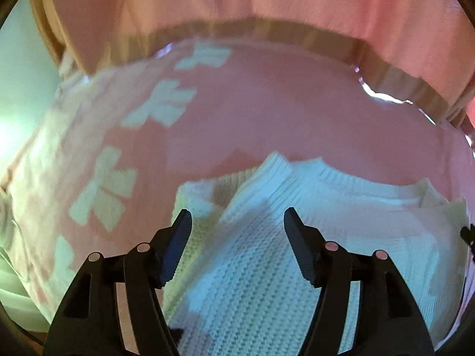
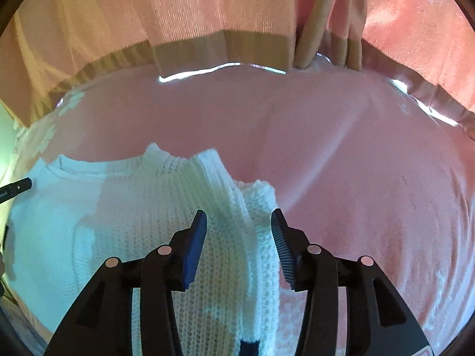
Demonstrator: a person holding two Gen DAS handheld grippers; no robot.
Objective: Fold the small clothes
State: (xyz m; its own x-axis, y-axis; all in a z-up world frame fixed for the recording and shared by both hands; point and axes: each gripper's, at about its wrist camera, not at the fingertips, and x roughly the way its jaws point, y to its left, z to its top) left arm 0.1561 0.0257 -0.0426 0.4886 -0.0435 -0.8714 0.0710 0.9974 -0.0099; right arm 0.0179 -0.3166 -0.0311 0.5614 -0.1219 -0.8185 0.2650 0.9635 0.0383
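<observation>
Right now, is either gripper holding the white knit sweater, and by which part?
Neither. The left gripper and right gripper are both open above the white knit sweater, clamping nothing.

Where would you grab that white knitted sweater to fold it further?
Probably at the white sweater's folded-in sleeve, whose thick, raised edge lies right ahead of the right gripper. Its jaws stand open, so coming straight down from above that ridge should pinch it. The left gripper, also open, hangs over the other side.
</observation>
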